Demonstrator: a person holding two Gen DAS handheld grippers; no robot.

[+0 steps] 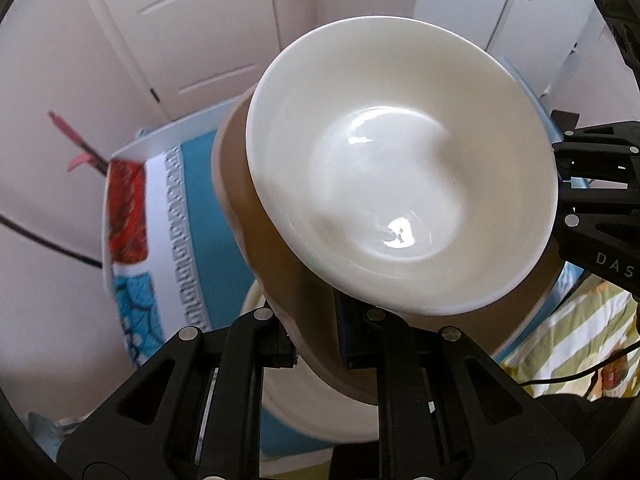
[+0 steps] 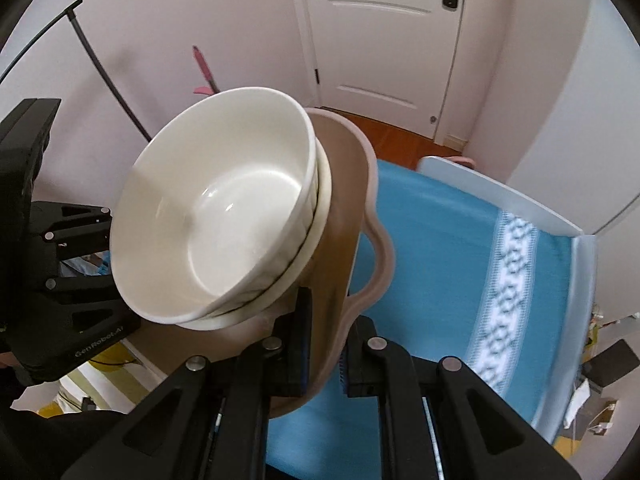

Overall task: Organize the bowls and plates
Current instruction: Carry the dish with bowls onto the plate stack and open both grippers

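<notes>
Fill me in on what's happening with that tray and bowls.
A person holds a gripper in each hand, and both are clamped on a tan tray, one on each side. The left gripper grips one edge, the right gripper the edge near a handle. The tray carries stacked white bowls and is lifted clear of the table with its blue cloth. The tray looks tilted, so the bowls could slide.

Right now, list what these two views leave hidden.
- Left wrist view: tray floor, covered by the white bowl.
- Right wrist view: how many dishes sit under the bowl; only rims show.
- Both views: table under the tray is hidden.
</notes>
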